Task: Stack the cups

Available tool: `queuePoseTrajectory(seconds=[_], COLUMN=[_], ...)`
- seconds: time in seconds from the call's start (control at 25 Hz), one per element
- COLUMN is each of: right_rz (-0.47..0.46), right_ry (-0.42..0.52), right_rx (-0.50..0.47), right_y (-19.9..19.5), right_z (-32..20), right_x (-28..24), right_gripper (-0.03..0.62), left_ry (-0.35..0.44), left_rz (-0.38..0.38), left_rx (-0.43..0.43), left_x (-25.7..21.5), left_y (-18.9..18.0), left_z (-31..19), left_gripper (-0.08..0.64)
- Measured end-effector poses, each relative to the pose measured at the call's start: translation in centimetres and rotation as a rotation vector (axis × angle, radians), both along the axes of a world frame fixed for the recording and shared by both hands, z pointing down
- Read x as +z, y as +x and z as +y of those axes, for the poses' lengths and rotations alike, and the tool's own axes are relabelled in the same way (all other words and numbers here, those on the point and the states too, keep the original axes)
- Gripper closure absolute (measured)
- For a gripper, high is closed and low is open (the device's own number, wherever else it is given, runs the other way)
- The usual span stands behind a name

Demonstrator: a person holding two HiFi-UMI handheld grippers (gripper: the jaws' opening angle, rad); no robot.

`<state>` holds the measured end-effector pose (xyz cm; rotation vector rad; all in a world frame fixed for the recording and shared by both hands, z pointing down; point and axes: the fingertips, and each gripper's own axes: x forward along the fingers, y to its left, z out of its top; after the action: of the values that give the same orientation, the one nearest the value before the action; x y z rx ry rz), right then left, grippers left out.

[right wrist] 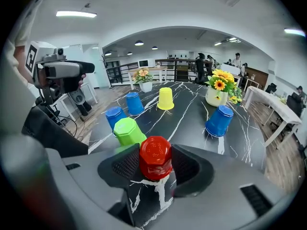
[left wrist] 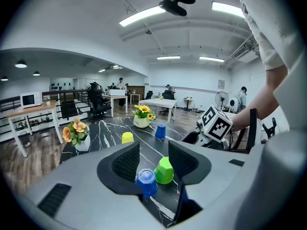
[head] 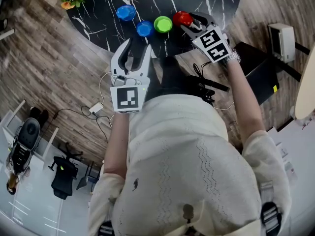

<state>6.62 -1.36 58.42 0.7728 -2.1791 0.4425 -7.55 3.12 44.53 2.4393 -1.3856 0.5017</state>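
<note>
Both claws gape: right claw (right wrist: 154, 164) straddles upturned faceted red cup (right wrist: 155, 156), left claw (left wrist: 153, 161) faces blue cup (left wrist: 146, 181)

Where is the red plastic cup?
The red plastic cup stands at the head view's top centre, right of the green plastic cup, between the right tool's jaws.

No legible text, label, brand or number anywhere in view.

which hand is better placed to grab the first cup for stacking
Right. The red cup sits upside down between the right claw's open jaws, so it looks ready to close and lift. The left claw is open too, but appears just short of the nearest blue cup.
</note>
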Motion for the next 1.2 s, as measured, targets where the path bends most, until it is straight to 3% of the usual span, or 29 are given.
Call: queuePoseTrajectory(seconds=[0.6,1.2], right_rz=[0.004,-0.039], right_ry=[-0.019,-0.003], right_rx=[-0.011,0.065], right_y=[-1.1,-0.9], right_z=[0.8,0.0], right_x=[0.2,-2.6], right_gripper=[0.359,0.345], left_ry=[0.001,0.001], left_rz=[0.002,-0.012], left_rx=[-0.01,0.048], left_x=[0.1,0.7], left_y=[-1.4,-1.8], left_z=[0.3,-1.4], left_gripper=[0.359,0.359])
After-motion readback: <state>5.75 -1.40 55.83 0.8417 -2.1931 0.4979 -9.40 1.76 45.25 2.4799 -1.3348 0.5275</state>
